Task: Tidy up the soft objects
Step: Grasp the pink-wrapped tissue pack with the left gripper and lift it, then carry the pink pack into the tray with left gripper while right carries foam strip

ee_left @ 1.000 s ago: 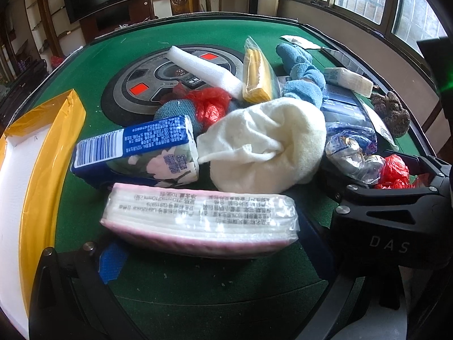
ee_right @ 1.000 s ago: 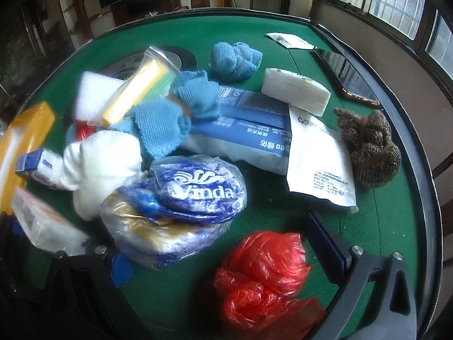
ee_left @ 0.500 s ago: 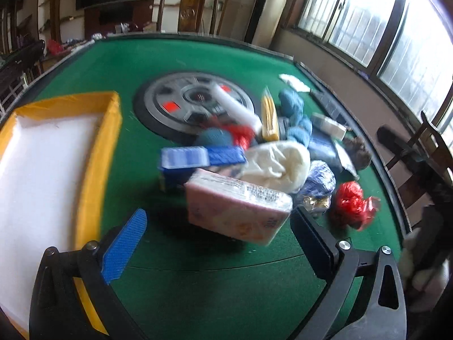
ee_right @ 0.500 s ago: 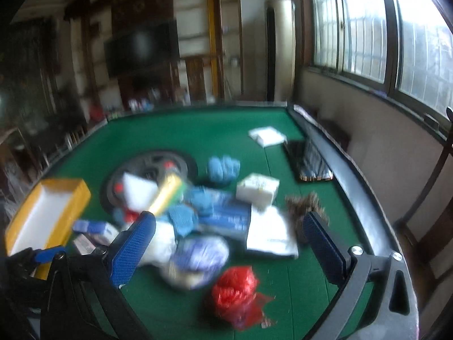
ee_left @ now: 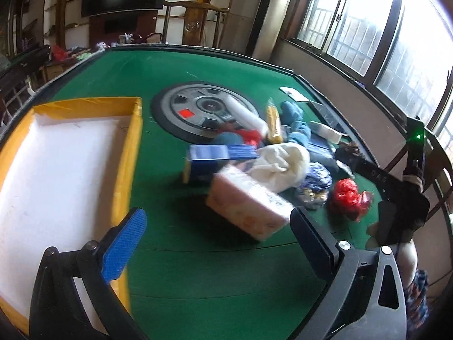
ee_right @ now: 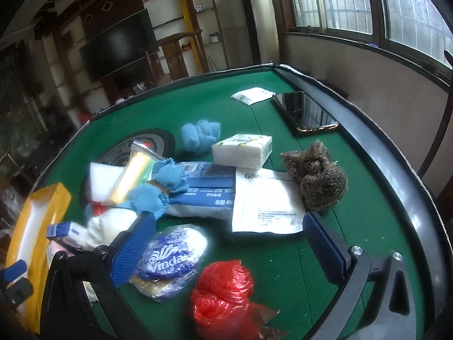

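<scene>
Nothing has been sorted yet, from what I can see: the yellow tray at the left of the bench lies with only its white floor showing, and all the soft things sit heaped to its right. The left gripper hangs above the near edge with its jaws spread wide and nothing between them. The right gripper is likewise wide and empty, low over the near right of the heap.

Closest to the left gripper is the pink tissue pack, blurred and tilted, leaning against a blue carton and a white cloth bundle. I'd judge that pack the likely first pick; taking it would call for dropping the jaws around its short sides and carrying it left to the tray.

Under the right gripper lie a Vinda packet and a crumpled red plastic bag, with a white mailer and a brown knitted bundle farther off. A phone rests by the far right rim, and it isn't soft.

The crowding is the trouble: things overlap, so lifting one may drag its neighbours.
</scene>
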